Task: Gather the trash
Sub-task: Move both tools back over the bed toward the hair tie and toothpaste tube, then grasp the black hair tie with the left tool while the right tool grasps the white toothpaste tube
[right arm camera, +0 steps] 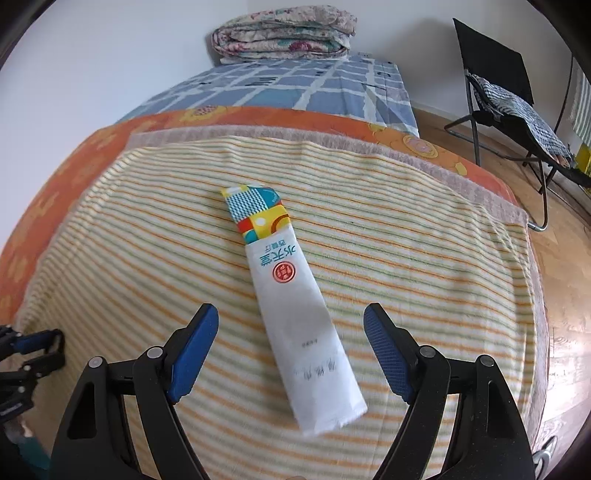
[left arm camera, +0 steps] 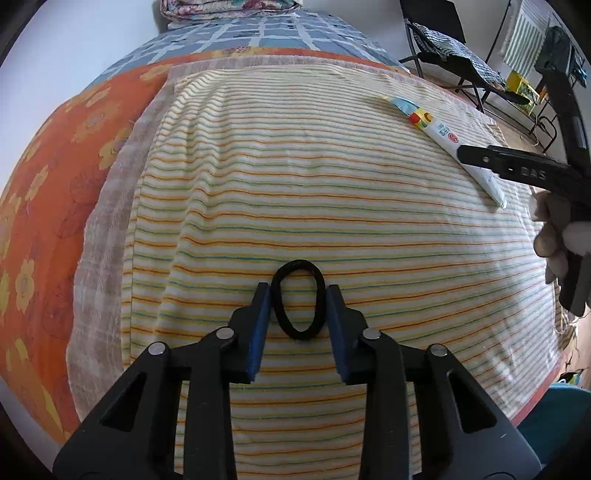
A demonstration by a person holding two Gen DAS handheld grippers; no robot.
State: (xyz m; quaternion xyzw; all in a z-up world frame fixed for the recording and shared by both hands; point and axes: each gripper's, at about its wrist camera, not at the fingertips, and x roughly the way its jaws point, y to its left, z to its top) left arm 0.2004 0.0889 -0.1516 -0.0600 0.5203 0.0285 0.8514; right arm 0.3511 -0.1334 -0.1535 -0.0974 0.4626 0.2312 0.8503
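Note:
A black hair tie (left arm camera: 298, 300) lies on the striped towel (left arm camera: 295, 177). My left gripper (left arm camera: 298, 295) has its blue pads on either side of the tie, touching it, squeezing it into an oval. A long white paper wrapper with a colourful end (right arm camera: 291, 295) lies on the towel (right arm camera: 147, 236); it also shows in the left wrist view (left arm camera: 448, 138). My right gripper (right arm camera: 291, 317) is open wide, with the wrapper between its fingers and untouched. The right gripper shows in the left wrist view (left arm camera: 517, 166), over the wrapper.
The towel lies on an orange flowered sheet (left arm camera: 55, 166) over a bed. A folded quilt (right arm camera: 284, 33) sits at the bed's far end. A black folding chair (right arm camera: 509, 96) stands on the wooden floor (right arm camera: 576, 295) at right. The left gripper shows at the left edge (right arm camera: 29, 350).

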